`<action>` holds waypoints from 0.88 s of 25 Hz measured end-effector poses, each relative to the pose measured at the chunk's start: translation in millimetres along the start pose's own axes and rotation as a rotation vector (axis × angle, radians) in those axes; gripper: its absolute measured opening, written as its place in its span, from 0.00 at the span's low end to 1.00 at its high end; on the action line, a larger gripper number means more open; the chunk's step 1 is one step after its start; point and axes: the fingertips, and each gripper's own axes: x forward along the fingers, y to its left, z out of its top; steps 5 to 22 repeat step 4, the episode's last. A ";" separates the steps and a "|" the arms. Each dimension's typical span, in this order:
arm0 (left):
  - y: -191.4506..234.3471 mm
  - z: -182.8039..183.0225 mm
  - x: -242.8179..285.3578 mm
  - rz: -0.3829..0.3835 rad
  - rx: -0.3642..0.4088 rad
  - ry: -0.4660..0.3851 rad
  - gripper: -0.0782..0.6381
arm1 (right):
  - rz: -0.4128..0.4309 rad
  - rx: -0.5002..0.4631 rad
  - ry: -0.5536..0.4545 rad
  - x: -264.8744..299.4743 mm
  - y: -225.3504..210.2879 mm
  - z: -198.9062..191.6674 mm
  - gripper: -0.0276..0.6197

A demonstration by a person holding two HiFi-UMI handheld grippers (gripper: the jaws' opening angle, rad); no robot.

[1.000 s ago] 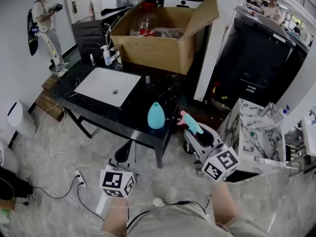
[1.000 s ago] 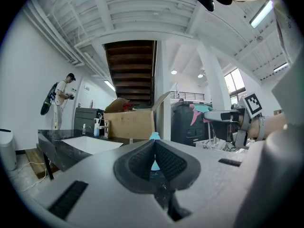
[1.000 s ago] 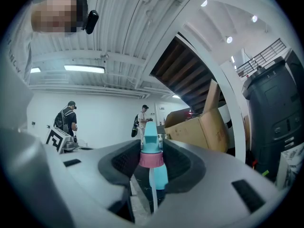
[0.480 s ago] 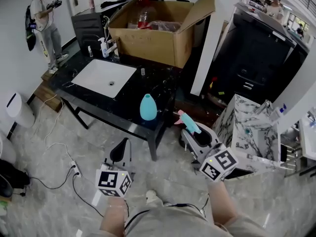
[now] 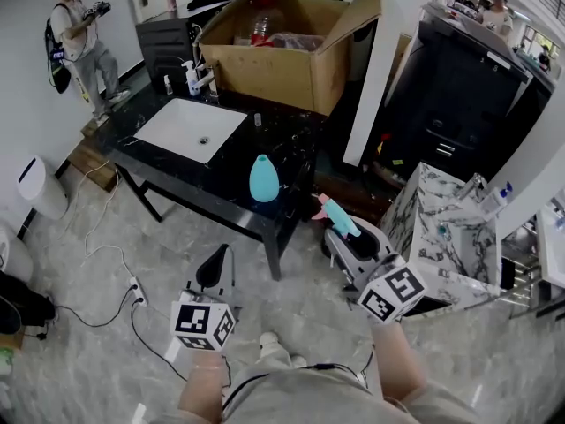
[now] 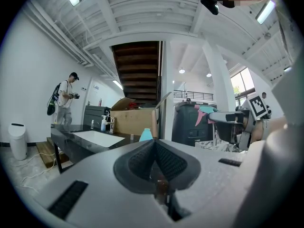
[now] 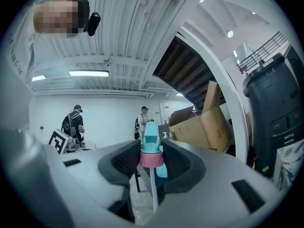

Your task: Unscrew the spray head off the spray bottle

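Your left gripper (image 5: 216, 268) sits low and left of centre in the head view, its jaws closed together with nothing between them and its cube (image 5: 205, 322) nearest your body. Your right gripper (image 5: 342, 230) is out to the right, part-way closed on the spray head (image 5: 338, 217). You have the spray head off the bottle (image 5: 263, 178) and up in the air, just right of the near corner of the table (image 5: 296, 157). That teal bottle stands upright and alone on the dark table, close to the front edge and right of the white sink (image 5: 192, 129). A big open box (image 5: 282, 64) sits behind it at the far end, and a person (image 5: 78, 38) stands beyond the table's left end. From the left gripper view, you see the two pads (image 6: 138, 158) pressed flat against each other, empty. Past them the bottle (image 6: 146, 135) pokes up above the jaws, and your right gripper (image 6: 232, 122) shows to the right with the spray head (image 6: 205, 112) in it. From the right gripper view, the jaws clamp the spray head (image 7: 150, 144) by its pink collar (image 7: 151, 159), teal part upward, with the thin tube (image 7: 154, 194) hanging down between the jaws. The bottle (image 7: 162, 171) shows behind it, well apart, and the box (image 7: 202, 127) lies to the right.
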 end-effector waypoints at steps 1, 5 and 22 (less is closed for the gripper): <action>-1.5 0.0 -2.1 0.001 0.000 0.001 0.12 | 0.002 0.002 -0.001 -1.8 1.1 0.3 0.28; -6.3 0.5 -8.1 0.004 0.004 0.003 0.12 | 0.010 0.006 -0.005 -7.1 4.6 1.9 0.28; -6.3 0.5 -8.1 0.004 0.004 0.003 0.12 | 0.010 0.006 -0.005 -7.1 4.6 1.9 0.28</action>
